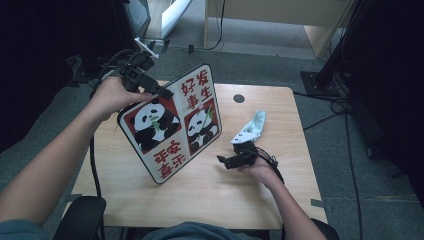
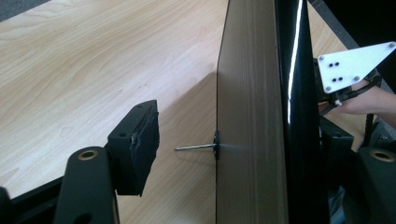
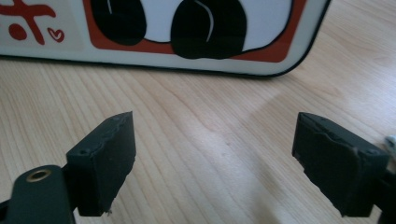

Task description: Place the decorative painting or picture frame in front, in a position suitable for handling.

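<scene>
A picture board (image 1: pixel 172 122) with two pandas and red characters stands tilted on the wooden table (image 1: pixel 200 200), its lower edge on the wood. My left gripper (image 1: pixel 150 89) straddles its upper left edge. In the left gripper view the board's brown back (image 2: pixel 250 116) runs between the jaws. The near pad (image 2: pixel 137 144) stands apart from that back, and the far jaw is hidden behind the glossy front. My right gripper (image 1: pixel 225 161) hovers low by the board's lower right side, open, with only bare wood between its jaws (image 3: pixel 212 158). The board's bottom edge (image 3: pixel 187 37) lies just ahead of it.
A thin metal pin (image 2: pixel 196 147) sticks out of the board's back. A pale crumpled cloth (image 1: pixel 255 125) lies behind my right hand. A round cable hole (image 1: pixel 239 98) sits near the table's far edge. Cables trail from both grippers, and dark equipment flanks the table.
</scene>
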Motion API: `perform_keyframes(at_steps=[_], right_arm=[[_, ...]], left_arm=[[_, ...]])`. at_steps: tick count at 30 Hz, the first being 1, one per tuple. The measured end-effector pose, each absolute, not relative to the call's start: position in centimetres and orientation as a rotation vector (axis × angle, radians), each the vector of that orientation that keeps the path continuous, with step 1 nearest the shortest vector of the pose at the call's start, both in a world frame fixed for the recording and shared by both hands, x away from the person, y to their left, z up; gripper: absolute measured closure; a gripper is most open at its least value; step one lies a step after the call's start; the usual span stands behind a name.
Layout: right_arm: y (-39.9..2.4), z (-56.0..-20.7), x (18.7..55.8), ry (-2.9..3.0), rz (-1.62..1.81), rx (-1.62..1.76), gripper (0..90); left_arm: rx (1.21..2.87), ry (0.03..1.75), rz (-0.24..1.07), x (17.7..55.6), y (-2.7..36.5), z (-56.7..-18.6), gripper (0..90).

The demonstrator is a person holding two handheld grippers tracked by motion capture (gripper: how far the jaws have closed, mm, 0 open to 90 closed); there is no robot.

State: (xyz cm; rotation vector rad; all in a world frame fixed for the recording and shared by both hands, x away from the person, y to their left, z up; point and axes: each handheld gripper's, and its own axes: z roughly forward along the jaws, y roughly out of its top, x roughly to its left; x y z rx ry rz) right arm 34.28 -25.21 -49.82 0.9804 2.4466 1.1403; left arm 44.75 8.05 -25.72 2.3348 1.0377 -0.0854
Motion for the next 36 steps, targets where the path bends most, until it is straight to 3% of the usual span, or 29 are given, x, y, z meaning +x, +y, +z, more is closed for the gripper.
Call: perform_keyframes(at_steps=[2,16,20,25,32,36], right_arm=[[-25.7,-49.6,34.5,2.445,1.143,0.99,16.5],[-30.1,-47.4,35.4,2.302,1.135,1.145,21.3],[-31.7,-47.0,35.6,2.252,1.141,1.193,21.7],[-33.3,-46.8,35.9,2.201,1.116,1.239,22.1],[-34.5,-46.9,36.2,2.171,1.105,1.292,22.2],[-34.8,-47.0,36.4,2.172,1.091,1.305,22.2]], left_arm=[[2.336,1.051,-0.086,44.9,8.0,-25.8,25.5],[2.343,1.006,-0.018,44.8,8.0,-25.7,23.3],[2.342,1.006,-0.102,45.2,8.2,-25.8,25.5],[2.355,1.032,-0.091,45.2,7.8,-25.7,23.2],[2.381,1.026,0.001,45.0,7.6,-25.6,18.3],[2.388,1.073,-0.07,45.1,7.7,-25.4,19.0]])
